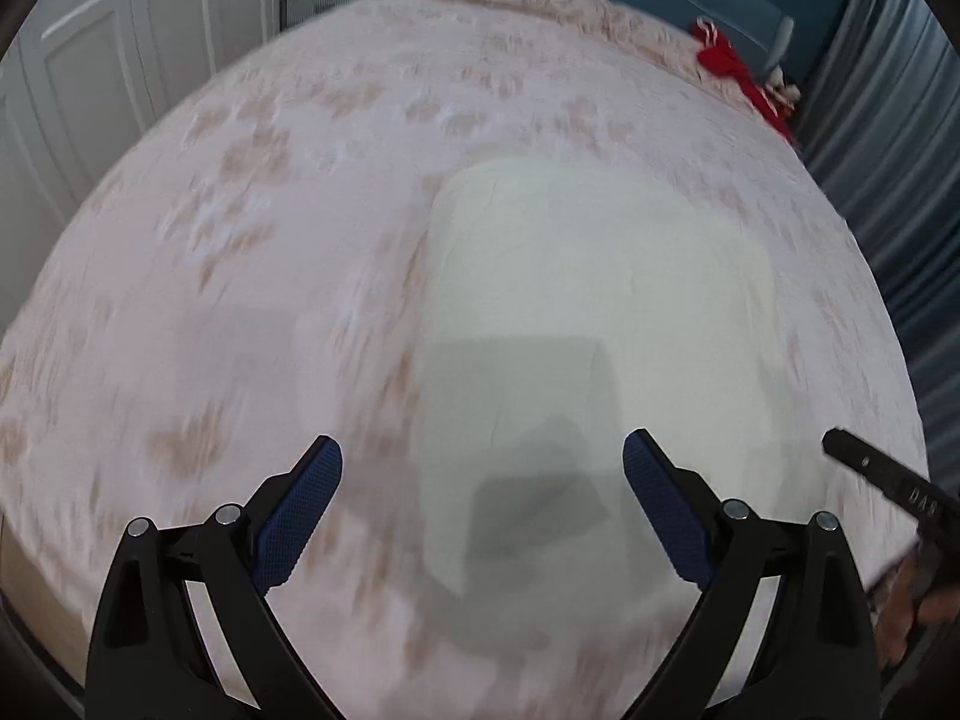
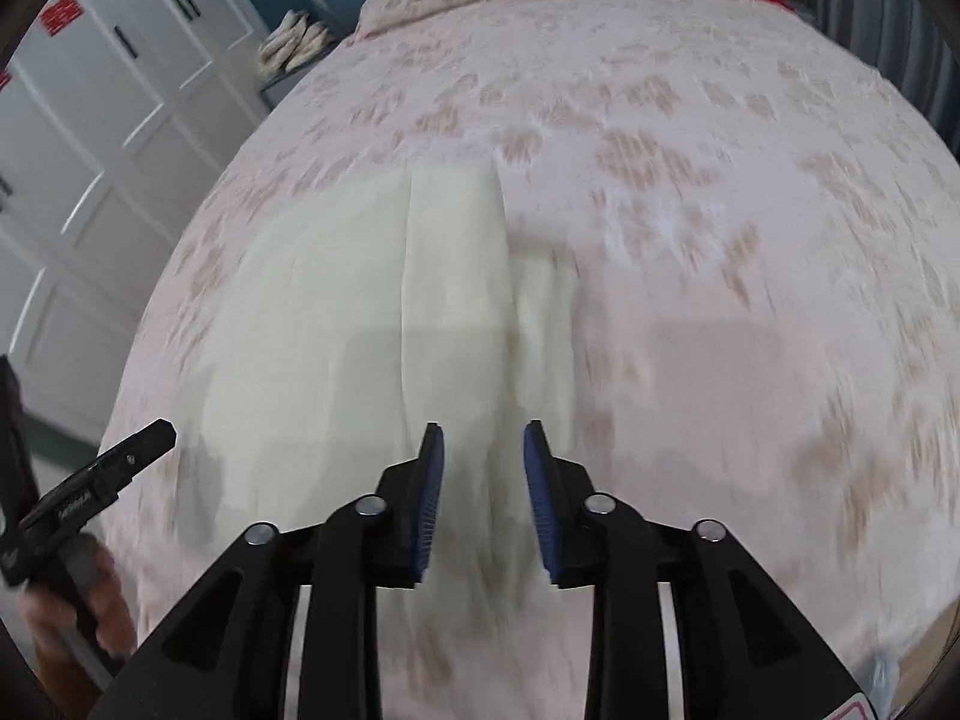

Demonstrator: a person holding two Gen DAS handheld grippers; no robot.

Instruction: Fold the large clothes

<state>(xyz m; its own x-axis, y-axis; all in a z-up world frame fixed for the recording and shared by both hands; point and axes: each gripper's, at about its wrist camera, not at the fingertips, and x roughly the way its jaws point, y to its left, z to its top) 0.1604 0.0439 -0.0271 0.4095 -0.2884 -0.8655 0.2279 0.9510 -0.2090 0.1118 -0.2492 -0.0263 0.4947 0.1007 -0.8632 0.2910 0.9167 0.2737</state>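
Our left gripper (image 1: 483, 453) hangs over the bed with its jaws spread wide and nothing between them; the blue pads (image 1: 300, 516) are clear of the cloth below. Straight ahead of it and a little to its right lies the cream garment (image 1: 600, 312), folded flat into a rough rectangle on the pink patterned bedspread (image 1: 240, 252). Our right gripper (image 2: 483, 462) has its jaws partly apart — also empty, no fabric pinched — and it points down at the near end of the same garment (image 2: 372, 312), whose lengthwise folds run away from the fingertips. The right gripper shows at the right edge of the left wrist view (image 1: 882, 474), the left gripper at the left edge of the right wrist view (image 2: 90, 480), each held by a hand (image 2: 90, 600). Farther off, beyond the garment, a red cloth (image 1: 732, 69) sits at the far right corner of the bed, and white cabinet doors (image 2: 96, 120) stand away to the left. Both views are blurred.
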